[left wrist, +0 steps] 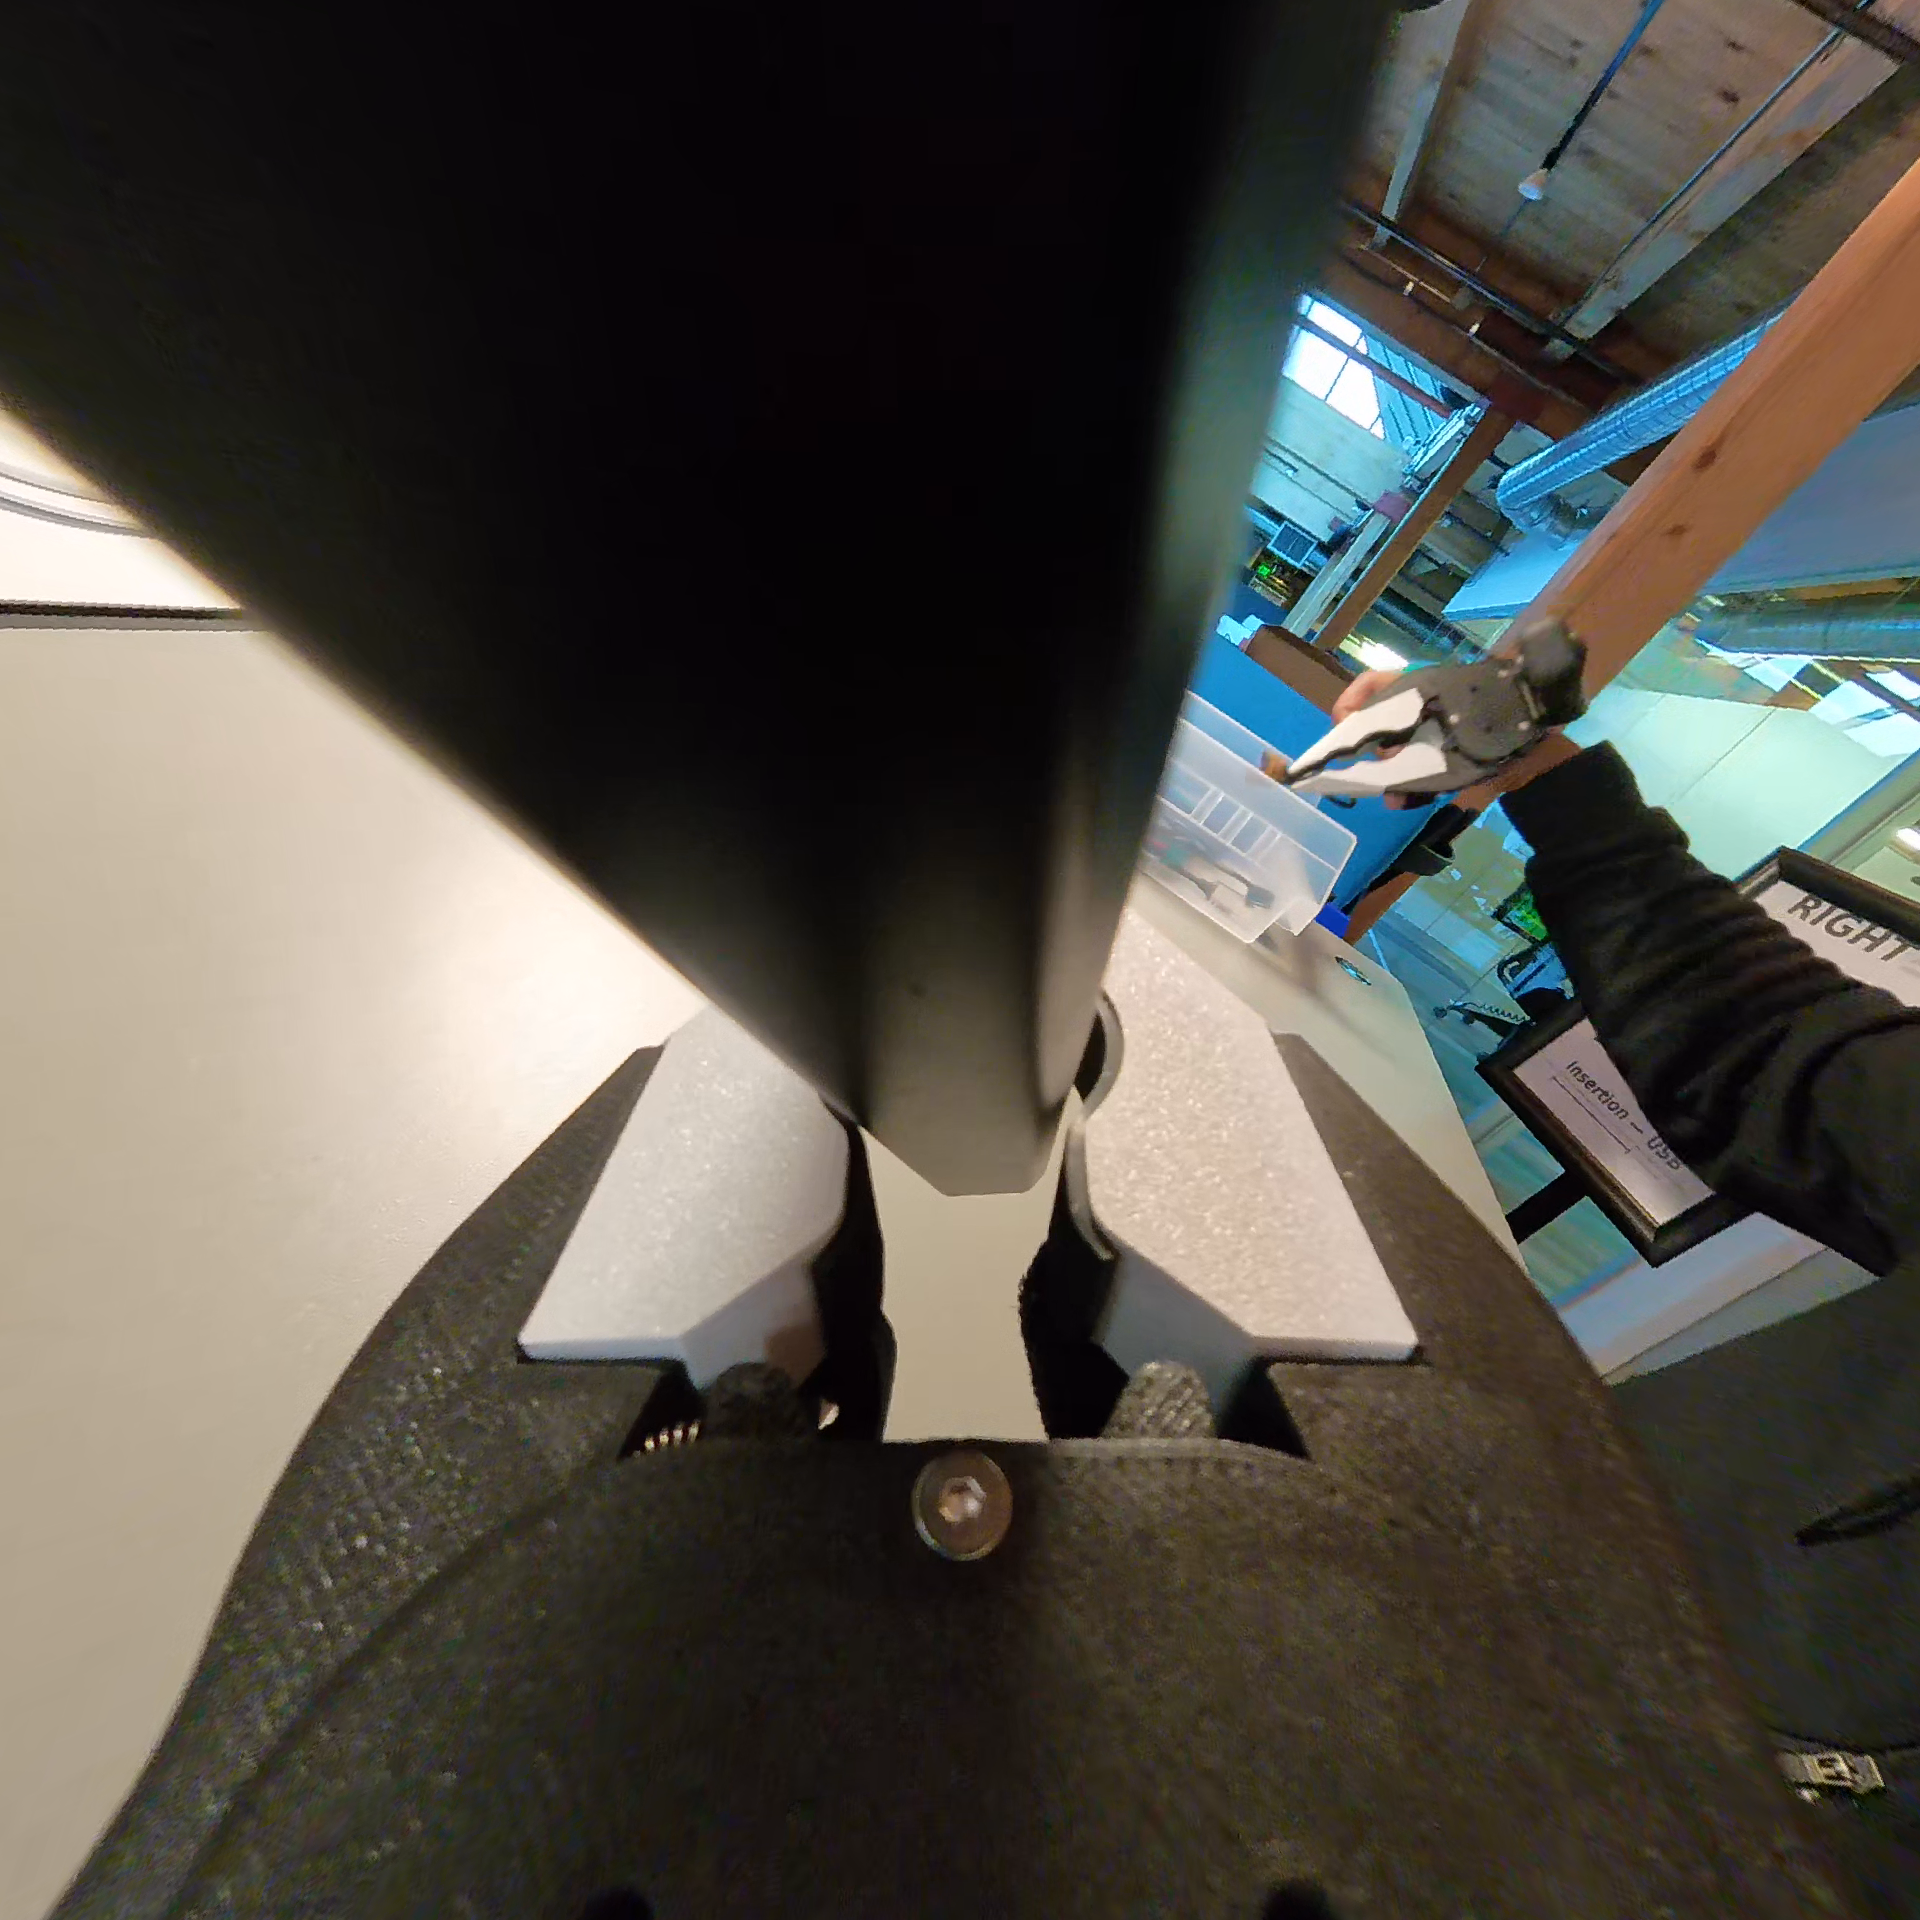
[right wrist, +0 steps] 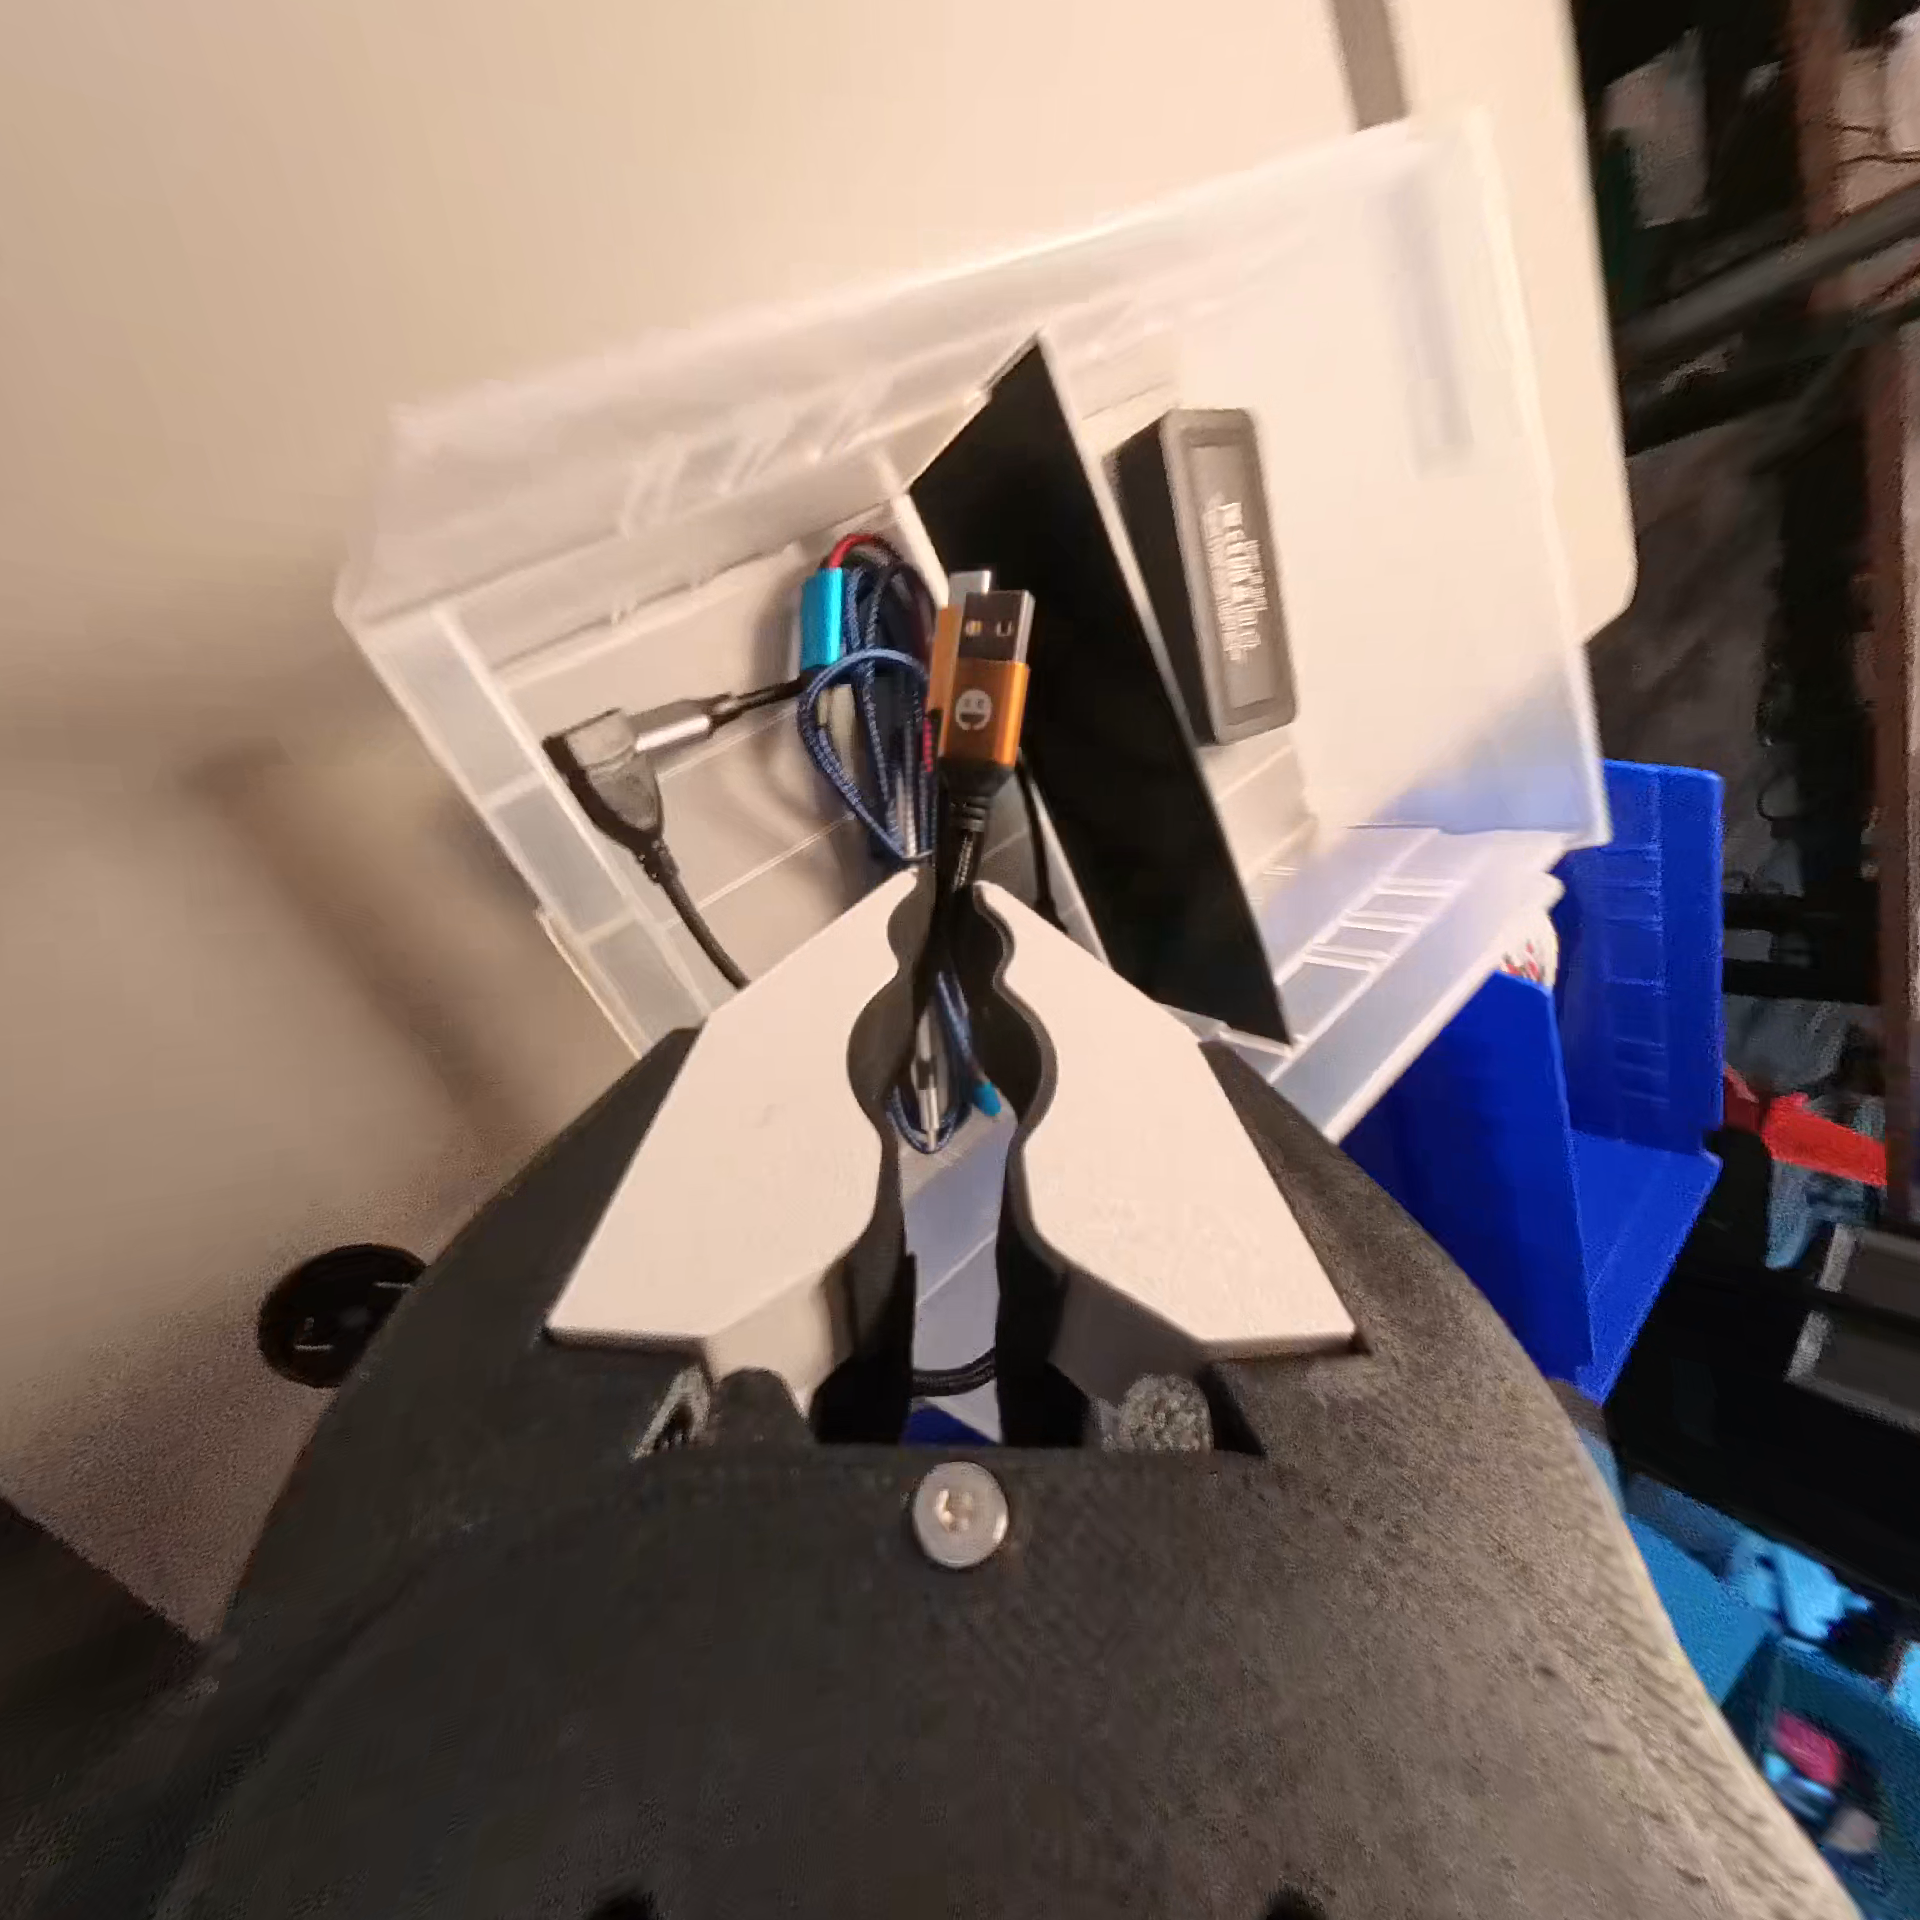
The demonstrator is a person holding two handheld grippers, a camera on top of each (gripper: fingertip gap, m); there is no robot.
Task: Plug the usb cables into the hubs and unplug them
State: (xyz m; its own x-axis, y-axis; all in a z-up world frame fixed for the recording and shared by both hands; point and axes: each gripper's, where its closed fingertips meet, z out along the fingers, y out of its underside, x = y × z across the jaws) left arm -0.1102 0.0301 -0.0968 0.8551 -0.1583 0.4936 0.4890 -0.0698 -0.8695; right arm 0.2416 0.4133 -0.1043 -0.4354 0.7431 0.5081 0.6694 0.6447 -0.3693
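In the left wrist view, my left gripper [left wrist: 966,1091] is shut on a large black hub [left wrist: 727,520], which fills most of the view and hides the fingertips. In the right wrist view, my right gripper [right wrist: 951,883] is shut on the black braided cord of a USB cable with an orange plug [right wrist: 982,686], which points up past the tips. It hangs over an open clear plastic box [right wrist: 1455,416] holding a blue cable [right wrist: 831,623], a black and silver cable [right wrist: 623,748] and another black hub [right wrist: 1226,582]. The right gripper also shows far off in the left wrist view [left wrist: 1299,774].
A black flat panel [right wrist: 1091,727] leans inside the box. A blue bin [right wrist: 1642,987] stands beside it. The left wrist view shows the light table [left wrist: 260,935], the clear box [left wrist: 1247,852], two framed signs [left wrist: 1621,1132], a wooden post [left wrist: 1714,468] and a dark sleeve [left wrist: 1662,956]. The grippers' ends are close to 55 cm from one another.
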